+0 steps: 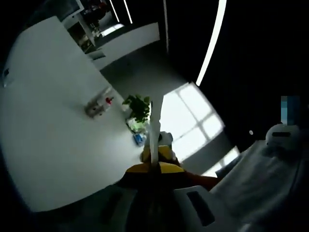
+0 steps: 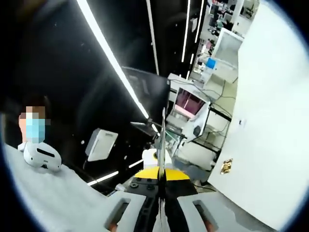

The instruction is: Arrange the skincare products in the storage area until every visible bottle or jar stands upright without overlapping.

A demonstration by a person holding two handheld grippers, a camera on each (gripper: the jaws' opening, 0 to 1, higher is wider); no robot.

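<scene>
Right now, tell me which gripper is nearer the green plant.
Left, probably. The left gripper has its tips beside the plant; the right gripper points elsewhere, toward a white door.

Both views are high in contrast: long strip lights (image 1: 212, 43) burn as blown-out white lines across a near-black ceiling, and in the left gripper view a window (image 1: 190, 121) and the broad white wall (image 1: 43, 125) glare so much that their surface detail is lost. The right gripper view is the sharper one, with strip lights (image 2: 111, 55) curving strongly under the fisheye and a white door (image 2: 270, 121) evenly bright. The left gripper view is soft and smeared, its small plant (image 1: 138, 107) blurred, and the lower edges of both views fall into dim, out-of-focus shadow.
</scene>
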